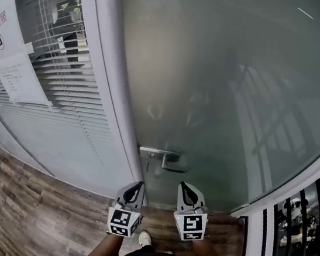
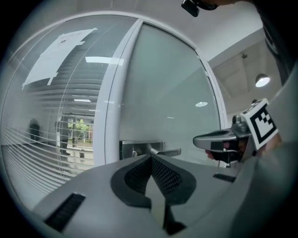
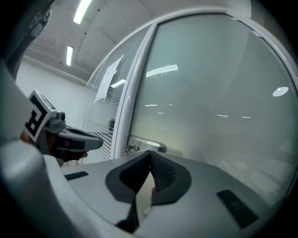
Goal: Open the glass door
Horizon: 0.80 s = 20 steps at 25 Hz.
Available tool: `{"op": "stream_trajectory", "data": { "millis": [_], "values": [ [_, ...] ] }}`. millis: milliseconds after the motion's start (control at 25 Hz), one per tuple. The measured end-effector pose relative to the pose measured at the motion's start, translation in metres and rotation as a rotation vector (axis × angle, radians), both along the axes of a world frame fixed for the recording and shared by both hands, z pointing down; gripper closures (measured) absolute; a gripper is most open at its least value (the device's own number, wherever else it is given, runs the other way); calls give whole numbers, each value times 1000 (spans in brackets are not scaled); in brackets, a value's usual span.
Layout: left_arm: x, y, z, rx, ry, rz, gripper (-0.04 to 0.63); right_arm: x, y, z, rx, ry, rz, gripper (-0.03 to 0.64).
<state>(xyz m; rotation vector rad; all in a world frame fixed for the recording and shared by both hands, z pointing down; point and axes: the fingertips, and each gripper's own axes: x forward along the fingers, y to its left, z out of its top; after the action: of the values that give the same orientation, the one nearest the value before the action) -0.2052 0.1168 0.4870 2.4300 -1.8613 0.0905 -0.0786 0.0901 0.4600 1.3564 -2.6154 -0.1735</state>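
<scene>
The frosted glass door (image 1: 224, 92) stands closed in front of me. Its metal lever handle (image 1: 167, 158) sits low on the door's left edge, beside the white frame. Both grippers hover side by side short of the handle, touching nothing. My left gripper (image 1: 137, 186) is shut and empty; in the left gripper view its tips (image 2: 151, 158) line up just below the handle (image 2: 163, 151). My right gripper (image 1: 185, 187) is also shut with nothing in it; in the right gripper view its tips (image 3: 150, 153) sit in front of the handle plate (image 3: 146, 145).
A white door frame (image 1: 115, 88) separates the door from a glass partition with blinds (image 1: 54, 80) and paper notices (image 1: 15, 68) on the left. Wooden floor (image 1: 24, 212) lies below. A black railing (image 1: 287, 231) stands at the right. The person's shoe (image 1: 144, 238) shows below.
</scene>
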Motion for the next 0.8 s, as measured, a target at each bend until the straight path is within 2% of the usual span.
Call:
{"op": "stream_trajectory", "data": {
  "millis": [120, 240, 400, 640, 800],
  "values": [
    [-7, -16, 4, -16, 11, 19, 594, -14, -20, 3, 3, 56, -23, 601],
    [-6, -25, 11, -55, 23, 43, 594, -19, -33, 8, 9, 160, -63, 601],
    [-7, -40, 15, -9, 17, 37, 594, -15, -38, 18, 31, 375, -148, 571],
    [-9, -50, 21, -17, 28, 34, 594, -23, -43, 27, 110, 667, -258, 510],
    [-18, -54, 22, -14, 21, 22, 594, -32, -53, 42, 115, 858, -324, 468]
  ]
}}
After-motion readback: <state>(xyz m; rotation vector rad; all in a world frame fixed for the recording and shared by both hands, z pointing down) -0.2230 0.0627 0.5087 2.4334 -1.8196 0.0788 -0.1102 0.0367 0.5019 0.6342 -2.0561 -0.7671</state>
